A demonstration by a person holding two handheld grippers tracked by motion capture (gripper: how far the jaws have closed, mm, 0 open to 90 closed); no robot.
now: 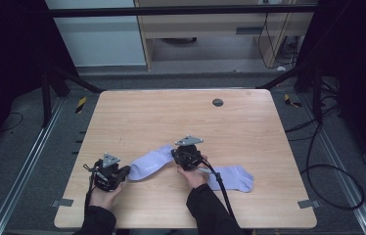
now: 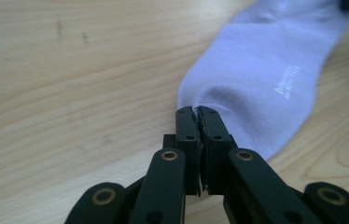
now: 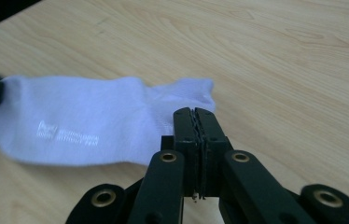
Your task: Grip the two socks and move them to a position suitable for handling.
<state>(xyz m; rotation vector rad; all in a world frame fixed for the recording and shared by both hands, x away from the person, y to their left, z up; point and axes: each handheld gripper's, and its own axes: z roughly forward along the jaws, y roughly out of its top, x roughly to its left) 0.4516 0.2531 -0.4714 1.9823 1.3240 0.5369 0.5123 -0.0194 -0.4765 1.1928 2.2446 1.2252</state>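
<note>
Two pale socks on wooden table. Near sock lies flat between both grippers, white lettering too blurred to read. Left gripper pinches its toe; right gripper pinches its cuff edge. Second sock lies beside right hand.

Light wood table w/ rounded corners, small dark round disc near far edge. Two pale lilac socks lying flat near front edge: one left-centre, other to its right.
</note>
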